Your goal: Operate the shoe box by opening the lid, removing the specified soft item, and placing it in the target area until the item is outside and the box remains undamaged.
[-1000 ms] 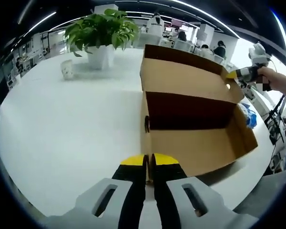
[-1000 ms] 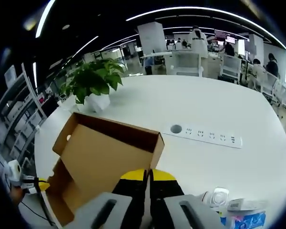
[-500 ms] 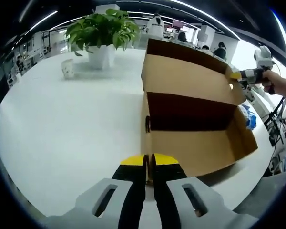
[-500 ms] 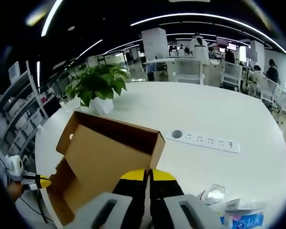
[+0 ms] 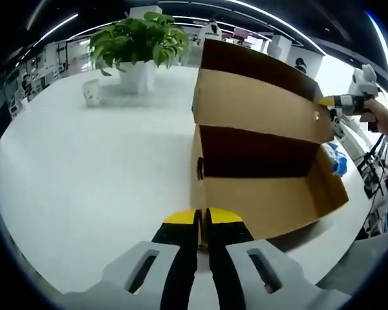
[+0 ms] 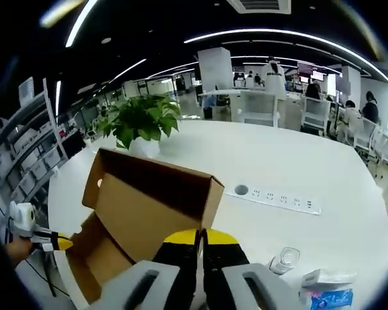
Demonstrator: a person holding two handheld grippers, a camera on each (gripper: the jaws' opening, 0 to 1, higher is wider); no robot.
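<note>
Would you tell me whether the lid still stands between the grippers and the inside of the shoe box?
No: the lid is lifted, held up by the right gripper, so the shoe box is open. Its dark interior hides any soft item. The left gripper grips the near wall.

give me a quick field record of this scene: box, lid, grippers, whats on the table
box: cardboard shoe box on the white table, left gripper shut on its front wall
lid: lifted, right gripper shut on its edge
inside: dark, contents cannot be told
plant: potted plant behind the box
other: power strip, small cup
</note>
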